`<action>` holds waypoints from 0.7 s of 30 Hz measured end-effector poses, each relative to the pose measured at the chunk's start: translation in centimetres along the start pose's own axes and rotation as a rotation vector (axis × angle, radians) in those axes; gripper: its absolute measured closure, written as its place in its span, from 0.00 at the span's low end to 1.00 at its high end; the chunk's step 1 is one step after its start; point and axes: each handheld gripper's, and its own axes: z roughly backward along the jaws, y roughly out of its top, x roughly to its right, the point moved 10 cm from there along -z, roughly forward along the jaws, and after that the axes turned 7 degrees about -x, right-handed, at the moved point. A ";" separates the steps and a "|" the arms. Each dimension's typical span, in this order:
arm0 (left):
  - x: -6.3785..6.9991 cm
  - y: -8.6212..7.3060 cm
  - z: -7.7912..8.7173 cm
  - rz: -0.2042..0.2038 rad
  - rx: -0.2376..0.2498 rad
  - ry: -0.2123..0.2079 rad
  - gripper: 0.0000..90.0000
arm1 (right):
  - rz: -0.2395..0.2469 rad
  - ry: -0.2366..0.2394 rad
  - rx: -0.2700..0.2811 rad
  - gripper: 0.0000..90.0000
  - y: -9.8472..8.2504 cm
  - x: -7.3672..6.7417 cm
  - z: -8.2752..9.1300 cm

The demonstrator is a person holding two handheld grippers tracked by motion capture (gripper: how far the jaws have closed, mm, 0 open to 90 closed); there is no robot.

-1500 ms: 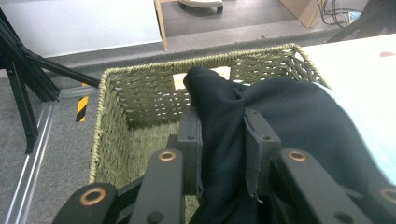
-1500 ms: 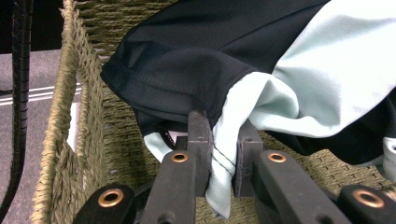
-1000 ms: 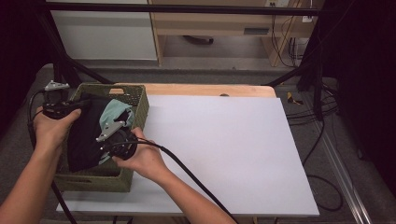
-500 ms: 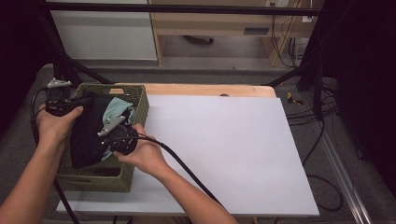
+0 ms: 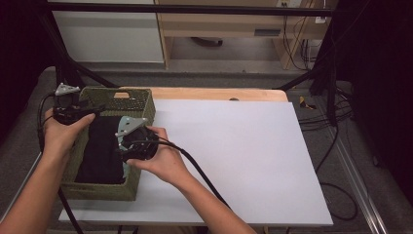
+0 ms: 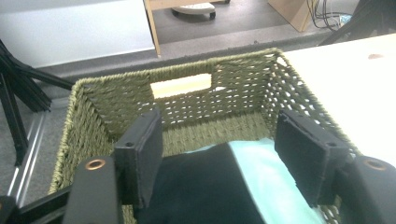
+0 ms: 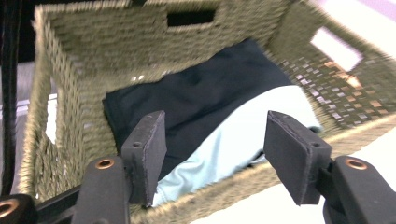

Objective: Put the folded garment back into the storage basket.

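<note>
Lying folded in the woven basket (image 5: 141, 105) is a black cloth (image 5: 102, 151), with a pale green cloth (image 7: 243, 135) along its side nearer the basket's right wall. Both pairs of jaws have just been opening and grip nothing. The left gripper (image 6: 224, 163) stands over the basket's left rim, the right gripper (image 7: 212, 154) over its right rim.

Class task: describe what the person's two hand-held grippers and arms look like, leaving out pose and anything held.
Each hand-held gripper, left and right, is black with a grey three-cornered plate on top, a trailing black cable, flat black rectangular jaw pads and copper-coloured rivets. The forearms are bare, with no sleeves or gloves.
</note>
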 end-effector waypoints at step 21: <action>7.1 -2.1 4.5 -0.021 0.088 -0.062 0.13 | -0.145 -0.114 0.120 0.19 -0.8 7.2 5.8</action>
